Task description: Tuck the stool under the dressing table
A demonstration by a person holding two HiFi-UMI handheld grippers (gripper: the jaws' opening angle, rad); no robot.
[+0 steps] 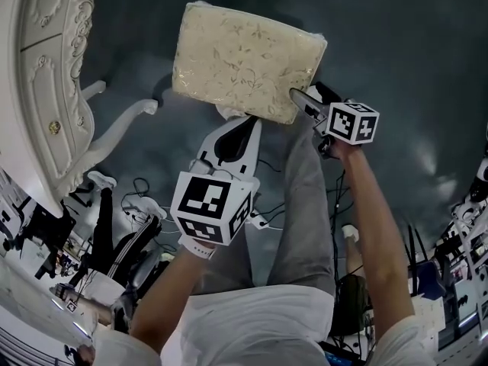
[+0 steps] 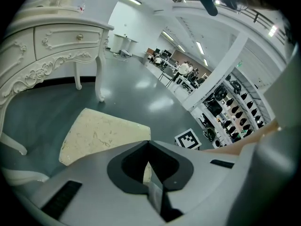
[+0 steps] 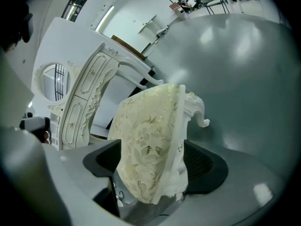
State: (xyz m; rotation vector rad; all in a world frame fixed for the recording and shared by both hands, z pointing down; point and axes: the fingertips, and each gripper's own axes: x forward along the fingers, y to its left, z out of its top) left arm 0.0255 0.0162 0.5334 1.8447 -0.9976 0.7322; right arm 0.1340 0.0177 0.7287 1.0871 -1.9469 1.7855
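left forearm (image 1: pixel 164 296) and right forearm (image 1: pixel 374 219) bare, both stretched forward and down. left tongs (image 1: pixel 241 124): jaws together, nothing between them. right tongs (image 1: pixel 303 101): ahead and to the right of the left tongs, jaws spread wide, stool (image 1: pixel 244 59) corner between them, no clear squeeze.

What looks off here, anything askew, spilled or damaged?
Nothing damaged or spilled. The stool stands out on the open floor, apart from the dressing table and turned askew to it. The right claw is open around one corner of it. Loose cables lie on the floor.
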